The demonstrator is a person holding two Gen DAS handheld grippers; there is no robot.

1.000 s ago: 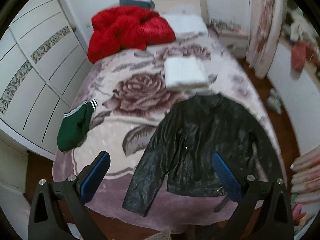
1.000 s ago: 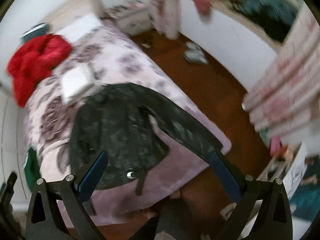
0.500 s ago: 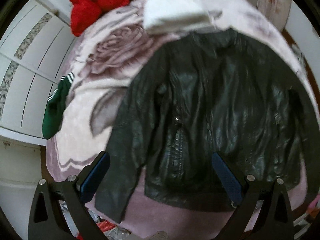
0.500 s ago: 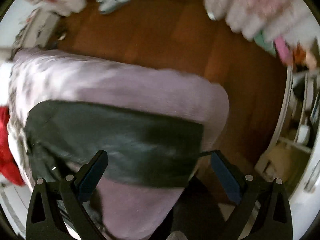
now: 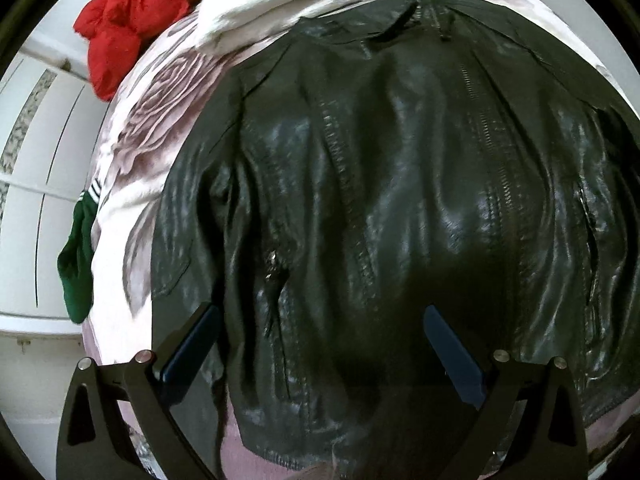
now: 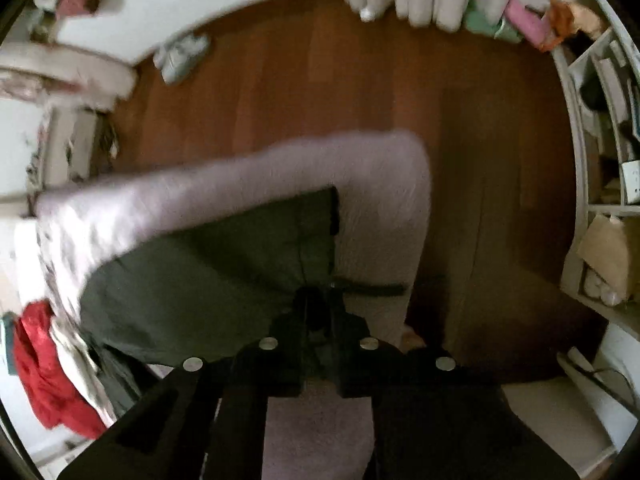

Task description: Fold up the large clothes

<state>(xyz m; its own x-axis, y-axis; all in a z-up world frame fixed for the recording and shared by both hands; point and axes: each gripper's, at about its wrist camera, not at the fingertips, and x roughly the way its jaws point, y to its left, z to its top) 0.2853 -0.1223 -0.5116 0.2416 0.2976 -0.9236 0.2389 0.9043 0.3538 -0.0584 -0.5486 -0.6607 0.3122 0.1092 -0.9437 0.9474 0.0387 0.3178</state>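
Observation:
A black leather jacket (image 5: 400, 184) lies spread front-up on the bed, collar at the far end. My left gripper (image 5: 320, 344) is open, close above the jacket's lower left front, with its blue pads on either side of a fold. In the right wrist view, my right gripper (image 6: 320, 308) is shut on the edge of the jacket's sleeve (image 6: 224, 272), near the bed's corner. That view is blurred.
A pink floral blanket (image 5: 132, 148) covers the bed. On it lie a folded white garment (image 5: 272, 4), a red jacket (image 5: 132, 12) and a green garment (image 5: 76, 264). White wardrobe doors (image 5: 28, 184) stand at left. Wooden floor (image 6: 400, 80), curtains and shelves (image 6: 608, 160) surround the bed's corner.
My left gripper has dropped close to the jacket's front and stays open. My right gripper has swung to the sleeve at the bed's corner and closed on it.

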